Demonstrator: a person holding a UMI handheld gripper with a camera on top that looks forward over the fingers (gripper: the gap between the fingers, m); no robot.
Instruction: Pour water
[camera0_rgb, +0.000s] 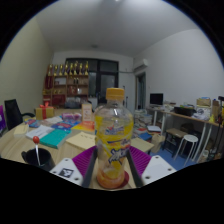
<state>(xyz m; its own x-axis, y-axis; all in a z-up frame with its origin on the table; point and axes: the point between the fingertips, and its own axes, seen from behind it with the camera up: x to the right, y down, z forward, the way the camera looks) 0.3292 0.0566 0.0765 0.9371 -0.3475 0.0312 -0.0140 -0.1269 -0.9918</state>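
A clear plastic bottle (113, 135) with a yellow cap and a yellow and purple label stands upright between my fingers. Its base holds a little orange liquid. My gripper (113, 168) is shut on the bottle, with both purple pads (84, 160) pressed against its lower sides. The bottle is held up above the wooden table (20, 150). A dark cup (38, 158) with a red-topped stick in it stands on the table to the left of my fingers.
The wooden table carries coloured sheets and small items (55, 135) to the left. A desk with monitors (185, 112) and white stools (188, 145) stands at the right. Shelves with bottles (68, 82) line the far wall. A black chair (13, 112) stands at the left.
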